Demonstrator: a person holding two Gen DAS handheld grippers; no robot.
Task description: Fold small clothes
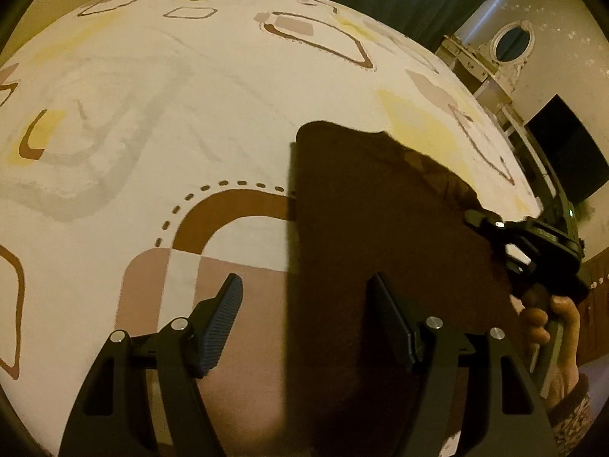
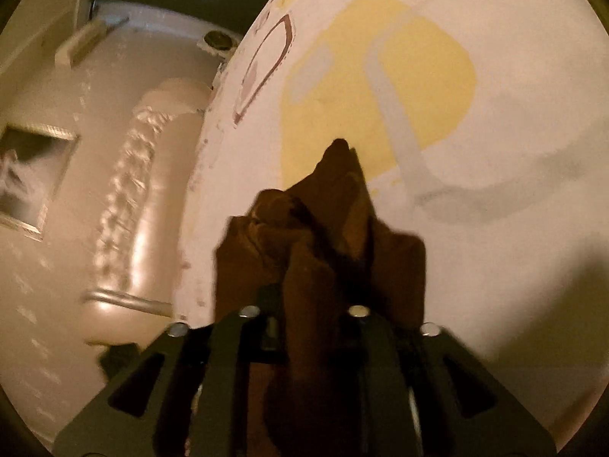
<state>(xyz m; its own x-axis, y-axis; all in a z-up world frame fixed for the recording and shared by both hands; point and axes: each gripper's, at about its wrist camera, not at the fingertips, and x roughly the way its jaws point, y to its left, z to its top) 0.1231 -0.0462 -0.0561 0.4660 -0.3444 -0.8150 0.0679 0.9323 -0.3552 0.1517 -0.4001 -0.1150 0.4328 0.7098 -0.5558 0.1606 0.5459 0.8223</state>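
Your left claw (image 1: 304, 323) stands wide open with nothing gripped: one ribbed finger (image 1: 222, 323) hangs over the bare bedsheet (image 1: 152, 114), the other finger (image 1: 392, 323) over the dark brown cloth (image 1: 380, 247). Whether that finger touches the fabric you cannot tell.

From the left wrist view, the cloth lies flat on the bed, running from about 6 o'clock at the bottom edge up past the middle, with a straight left edge and an uneven top edge toward 1 o'clock. Your right claw (image 1: 479, 219) sits at the cloth's right border, around 3 o'clock, with your hand (image 1: 548, 327) on its handle just below, and a patterned sleeve (image 1: 571, 415) at the wrist.

From the right wrist view, your right claw (image 2: 304, 301) has its jaws drawn in to a narrow gap, and a bunched fold of the brown cloth (image 2: 323, 236) rises out of that gap and peaks toward 12 o'clock. The fingertips are buried in fabric, so the pinch looks firm on the cloth. Behind it the sheet (image 2: 495, 152) shows a yellow patch, and the picture is smeared on the 9 o'clock side, where a padded headboard (image 2: 152, 190) and a framed picture (image 2: 34, 175) appear.

Beyond the bed in the left view, a white dressing table with an oval mirror (image 1: 512, 43) stands at 2 o'clock.
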